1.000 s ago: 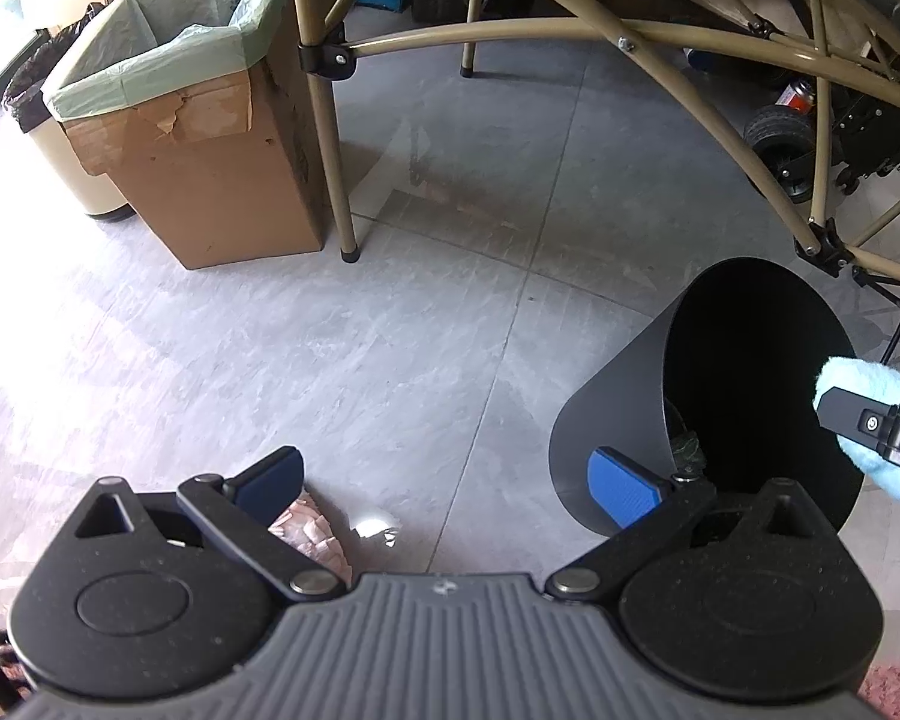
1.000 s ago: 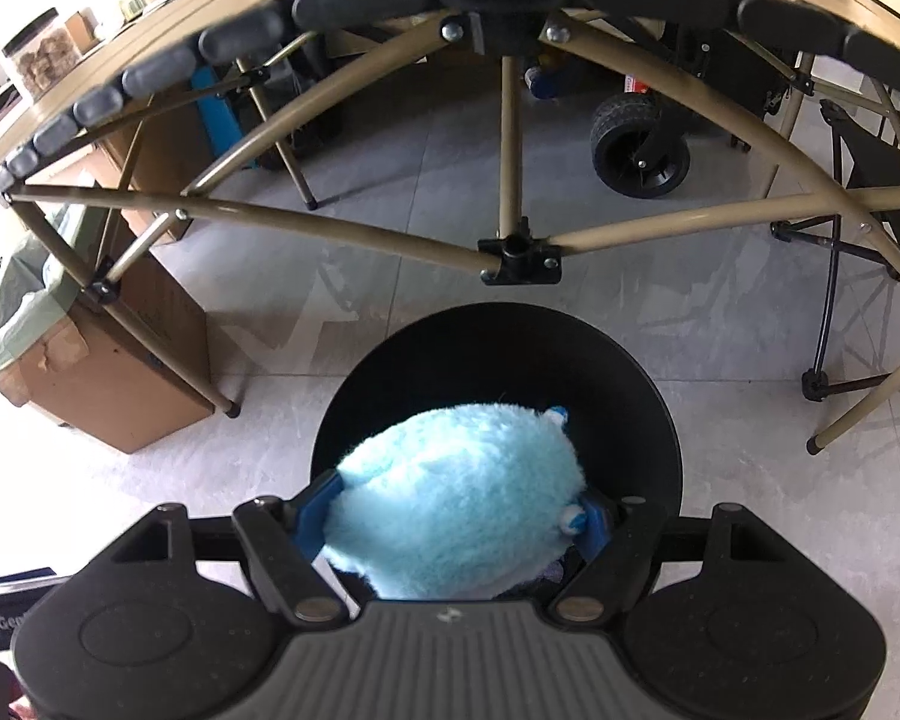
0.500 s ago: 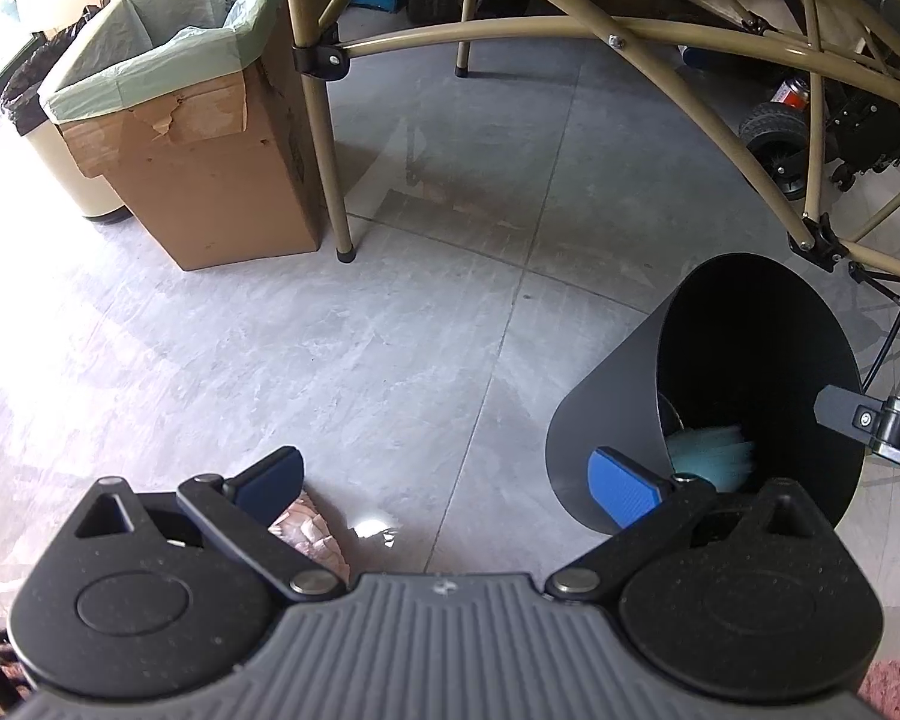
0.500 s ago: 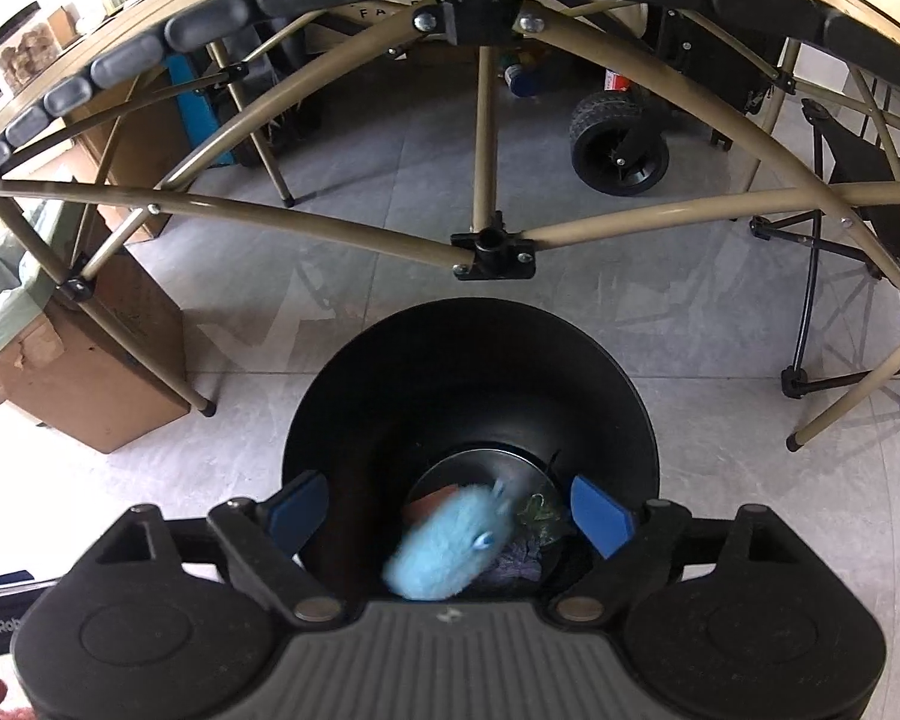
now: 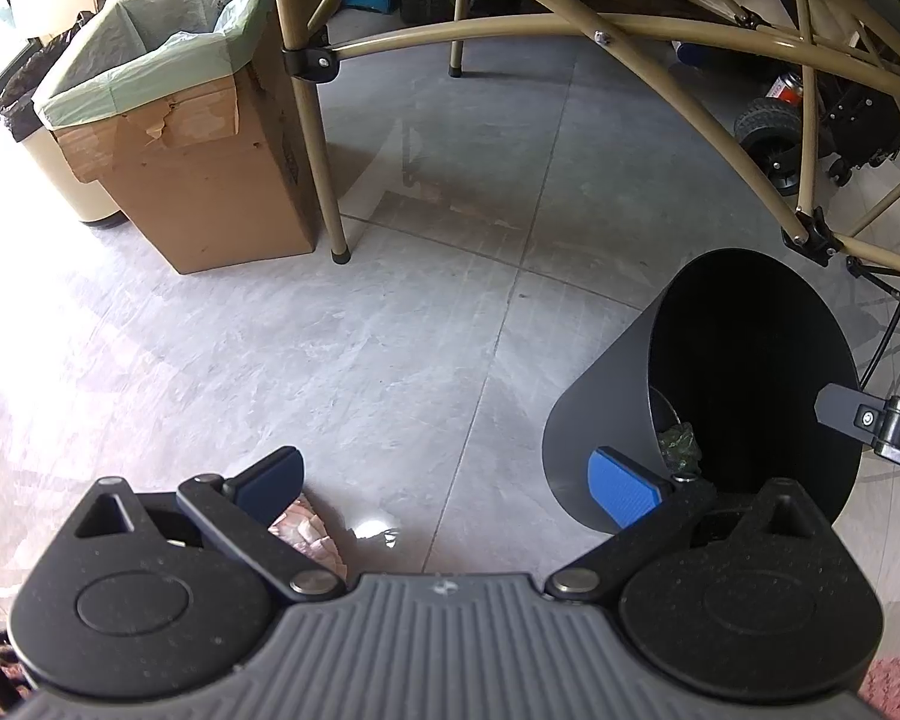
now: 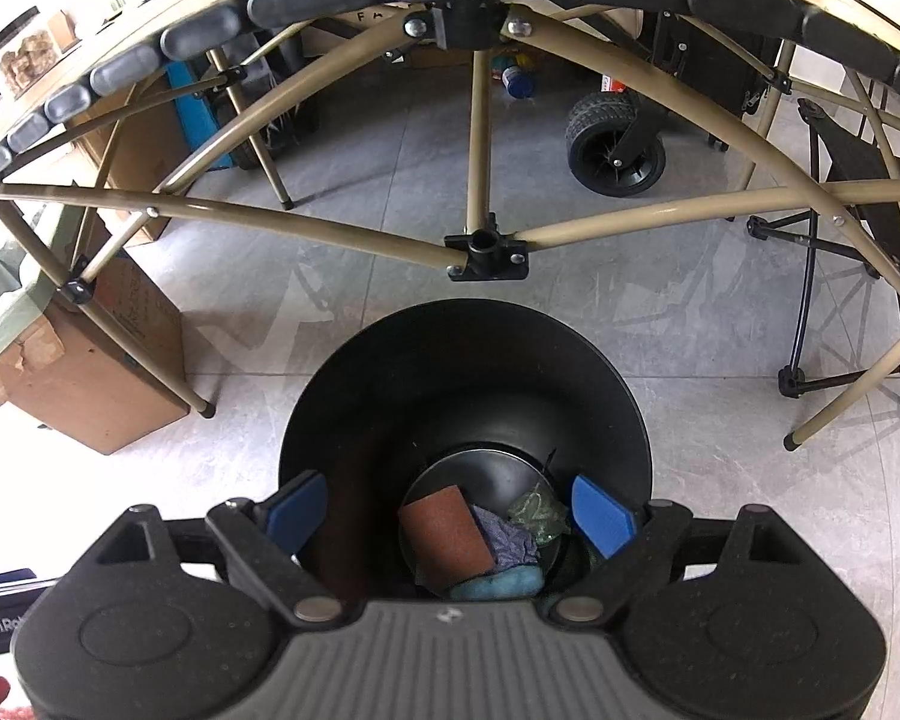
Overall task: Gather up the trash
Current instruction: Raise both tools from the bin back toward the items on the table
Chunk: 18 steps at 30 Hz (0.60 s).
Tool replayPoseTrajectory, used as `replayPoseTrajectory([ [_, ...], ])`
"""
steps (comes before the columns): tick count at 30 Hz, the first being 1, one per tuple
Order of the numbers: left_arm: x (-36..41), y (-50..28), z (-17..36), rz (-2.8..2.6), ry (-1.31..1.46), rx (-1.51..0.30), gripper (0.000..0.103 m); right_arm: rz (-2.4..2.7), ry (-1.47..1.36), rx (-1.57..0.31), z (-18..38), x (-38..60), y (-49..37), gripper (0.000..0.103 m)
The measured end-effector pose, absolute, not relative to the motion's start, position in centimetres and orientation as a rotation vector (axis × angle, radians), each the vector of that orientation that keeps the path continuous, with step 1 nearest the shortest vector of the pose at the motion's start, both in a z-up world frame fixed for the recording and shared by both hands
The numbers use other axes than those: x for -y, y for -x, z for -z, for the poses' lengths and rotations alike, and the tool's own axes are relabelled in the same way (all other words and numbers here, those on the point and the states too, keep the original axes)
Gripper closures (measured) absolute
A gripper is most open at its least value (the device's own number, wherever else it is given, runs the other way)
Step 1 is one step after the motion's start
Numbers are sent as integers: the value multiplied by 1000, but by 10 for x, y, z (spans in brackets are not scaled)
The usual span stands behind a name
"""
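Observation:
A black round bin stands on the grey tile floor; it also shows at the right of the left wrist view. My right gripper is open and empty right above the bin's mouth. At the bin's bottom lie a light blue fluffy toy, a brown-red block, a purple cloth and a green crumpled piece. My left gripper is open and empty above the floor, left of the bin. A pink crumpled piece lies on the floor under its left finger.
A cardboard box lined with a green bag stands at the back left, with a cream bin beside it. A tan folding table frame spans behind the black bin. A black wheel and a folding chair stand further back.
My right gripper opened and dropped the light blue fluffy toy, which fell to the bottom of the black bin. The left gripper has hardly moved.

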<state>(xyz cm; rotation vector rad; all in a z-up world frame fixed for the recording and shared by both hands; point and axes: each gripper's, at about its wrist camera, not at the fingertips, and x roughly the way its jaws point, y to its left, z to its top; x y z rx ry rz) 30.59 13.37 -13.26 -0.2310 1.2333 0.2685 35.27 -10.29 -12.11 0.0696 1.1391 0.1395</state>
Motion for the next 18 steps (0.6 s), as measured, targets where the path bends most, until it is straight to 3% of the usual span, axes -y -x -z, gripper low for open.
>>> replayPoseTrajectory([
  [18,-125,-300,116,-250,215,-1180,0,-195,-77,-1085,96,115,-327,13],
])
